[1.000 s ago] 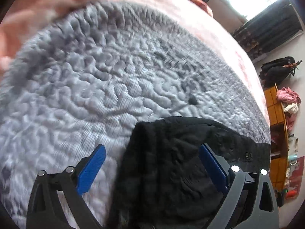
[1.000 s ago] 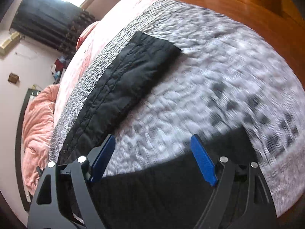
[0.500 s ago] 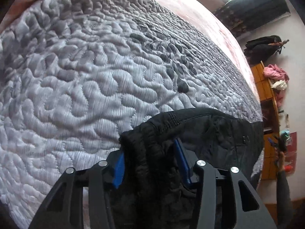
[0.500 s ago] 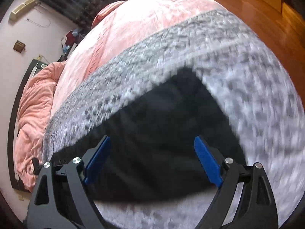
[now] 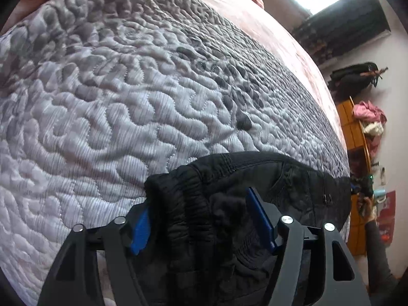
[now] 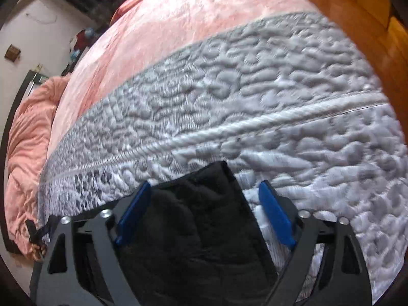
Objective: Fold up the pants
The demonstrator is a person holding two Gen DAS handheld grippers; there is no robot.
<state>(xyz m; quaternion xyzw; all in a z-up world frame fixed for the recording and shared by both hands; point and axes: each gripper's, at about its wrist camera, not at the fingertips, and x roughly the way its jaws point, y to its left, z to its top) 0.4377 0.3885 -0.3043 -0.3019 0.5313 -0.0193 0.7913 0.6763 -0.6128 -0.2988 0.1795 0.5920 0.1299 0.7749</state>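
- Left tongs (image 5: 201, 219) pinched the bunched waistband of black pants (image 5: 267, 178) on the grey quilted bed (image 5: 114, 102).
- Right tongs (image 6: 204, 214), half-open around a pant end, needed firm closure before lifting evenly.

You're looking down each gripper's fingers, close above the quilt (image 5: 122, 107); both views are sharing the black pants (image 5: 267, 178).

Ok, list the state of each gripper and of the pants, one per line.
Left gripper: jaws closed on the bunched waistband.
Right gripper: jaws apart, astride a pant-leg end, right pad clear of it.
Black quilted pants: lying on the grey quilted bedspread, waistband bunched.
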